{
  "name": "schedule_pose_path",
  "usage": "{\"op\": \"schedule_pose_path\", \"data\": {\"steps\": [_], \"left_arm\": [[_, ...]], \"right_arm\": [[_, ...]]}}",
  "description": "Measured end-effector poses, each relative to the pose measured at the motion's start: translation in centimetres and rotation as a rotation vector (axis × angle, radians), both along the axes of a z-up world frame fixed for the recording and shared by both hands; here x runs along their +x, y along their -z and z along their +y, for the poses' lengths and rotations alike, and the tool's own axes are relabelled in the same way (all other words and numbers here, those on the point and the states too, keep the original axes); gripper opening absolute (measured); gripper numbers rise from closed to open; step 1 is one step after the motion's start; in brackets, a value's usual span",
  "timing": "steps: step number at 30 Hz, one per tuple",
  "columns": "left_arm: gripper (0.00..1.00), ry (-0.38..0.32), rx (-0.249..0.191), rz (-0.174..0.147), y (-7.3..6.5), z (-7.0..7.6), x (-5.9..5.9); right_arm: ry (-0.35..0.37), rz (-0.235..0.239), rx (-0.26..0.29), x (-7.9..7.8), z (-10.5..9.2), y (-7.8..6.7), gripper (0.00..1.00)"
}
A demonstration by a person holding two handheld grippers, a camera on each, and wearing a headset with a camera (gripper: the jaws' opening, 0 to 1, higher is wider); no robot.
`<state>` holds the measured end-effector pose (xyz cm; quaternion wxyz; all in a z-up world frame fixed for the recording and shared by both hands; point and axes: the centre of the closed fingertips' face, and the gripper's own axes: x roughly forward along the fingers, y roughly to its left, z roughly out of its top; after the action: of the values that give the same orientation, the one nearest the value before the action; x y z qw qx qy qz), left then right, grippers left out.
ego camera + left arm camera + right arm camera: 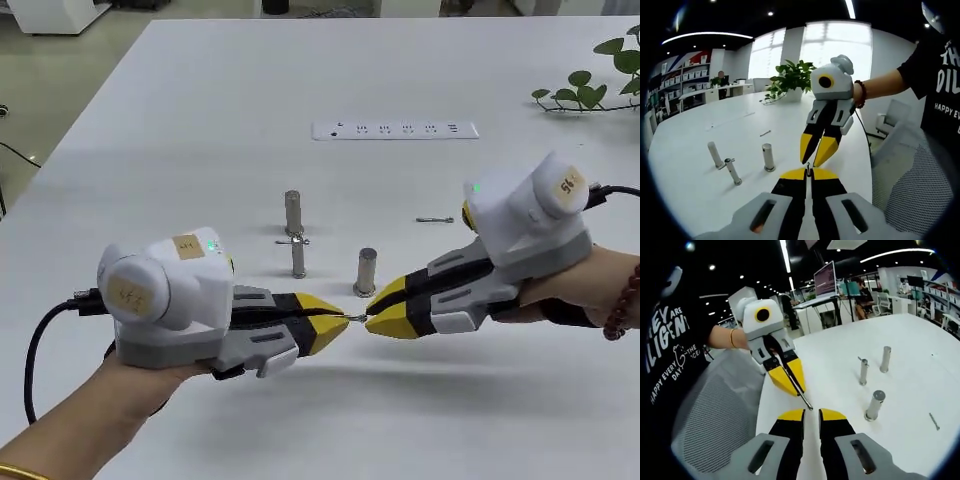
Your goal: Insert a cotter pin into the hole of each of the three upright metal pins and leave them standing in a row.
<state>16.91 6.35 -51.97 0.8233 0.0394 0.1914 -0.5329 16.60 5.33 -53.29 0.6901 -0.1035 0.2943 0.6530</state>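
Note:
My left gripper (343, 321) is shut on a thin cotter pin (357, 318), which pokes out of its tips toward my right gripper (370, 313). In the right gripper view the right gripper (811, 413) stands open, with the end of the cotter pin (802, 395) just in front of the gap. Behind the grippers three metal pins stand upright on the white table. The far pin (292, 212) and the near right pin (366, 272) are bare. The middle pin (298, 256) has a cotter pin through its top. Another cotter pin (434, 219) lies loose on the right.
A white power strip (395, 130) lies far back on the table (200, 120). A plant (600, 75) reaches in at the back right corner. The person's hands hold both grippers low over the table's front part.

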Motion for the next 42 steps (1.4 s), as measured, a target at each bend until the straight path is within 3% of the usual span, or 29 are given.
{"op": "schedule_pose_path", "data": {"steps": [14, 22, 32, 42], "left_arm": [[0.0, 0.029, -0.081, 0.034, -1.0, -0.6, -0.6], [0.0, 0.043, -0.089, 0.049, -0.9, -0.7, -1.0], [0.0, 0.051, -0.042, 0.035, 0.1, -0.7, -1.2], [0.04, -0.009, -0.008, 0.004, 0.6, -0.4, -0.4]], "right_arm": [[-0.072, -0.032, 0.017, -1.0, 0.7, -0.8, 0.01], [-0.147, -0.105, -0.025, -1.3, 0.4, -0.8, 0.0], [-0.23, -0.227, -0.119, -1.5, 0.3, -0.1, 0.0], [-0.227, -0.274, -0.157, -0.6, -0.2, 0.4, 0.0]]}}
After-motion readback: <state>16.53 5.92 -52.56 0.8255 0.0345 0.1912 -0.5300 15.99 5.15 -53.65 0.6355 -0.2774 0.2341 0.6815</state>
